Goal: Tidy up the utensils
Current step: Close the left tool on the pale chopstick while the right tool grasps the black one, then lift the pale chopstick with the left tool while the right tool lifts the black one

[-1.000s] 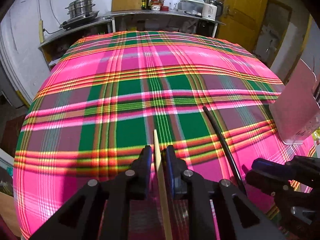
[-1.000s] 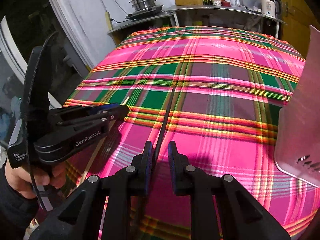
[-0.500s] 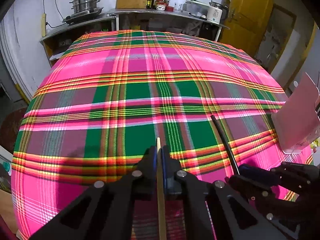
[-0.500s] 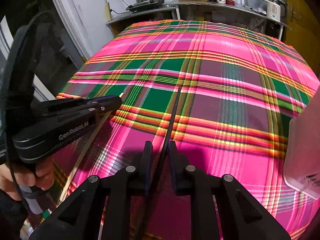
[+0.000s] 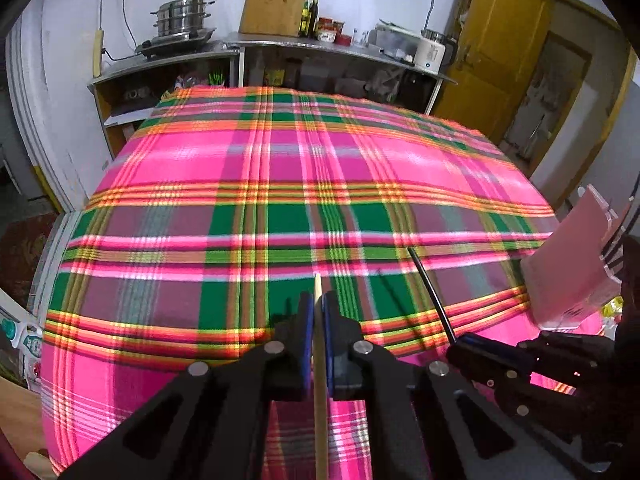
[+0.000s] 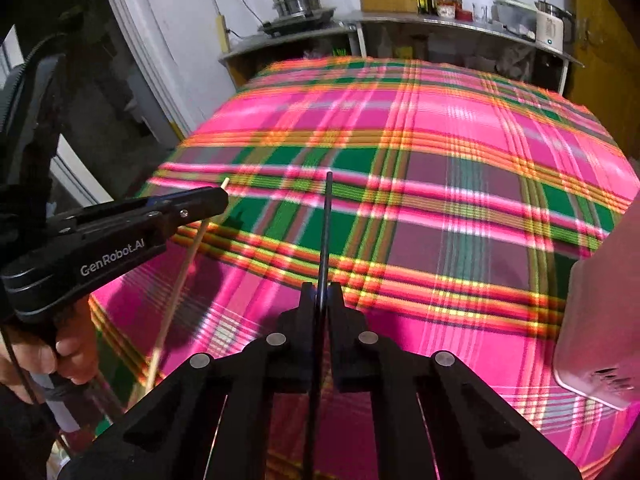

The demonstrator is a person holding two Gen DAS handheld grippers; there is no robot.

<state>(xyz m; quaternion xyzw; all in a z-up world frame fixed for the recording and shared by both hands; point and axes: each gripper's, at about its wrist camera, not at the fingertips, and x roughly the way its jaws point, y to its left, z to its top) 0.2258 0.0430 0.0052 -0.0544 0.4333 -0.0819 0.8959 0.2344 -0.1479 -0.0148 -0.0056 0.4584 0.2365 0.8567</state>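
A pale wooden chopstick (image 5: 320,380) runs between the pads of my left gripper (image 5: 318,300), which is shut on it and holds it above the plaid tablecloth (image 5: 240,184). The right wrist view shows the same chopstick (image 6: 180,276) hanging slanted from the left gripper (image 6: 222,196). A black chopstick (image 6: 326,232) lies along my right gripper (image 6: 322,292), whose jaws are closing with the pads on it. Seen from the left wrist, the black chopstick (image 5: 430,296) sticks out of the right gripper (image 5: 454,350).
A pink utensil holder (image 5: 572,264) stands at the table's right edge, close to the right gripper (image 6: 600,320). Beyond the table are a counter with a steel pot (image 5: 182,16), bottles and a yellow door. A hand (image 6: 60,356) grips the left tool.
The left jaws closed fully on the wooden chopstick and lifted it off the cloth. The right jaws narrowed onto the black chopstick.
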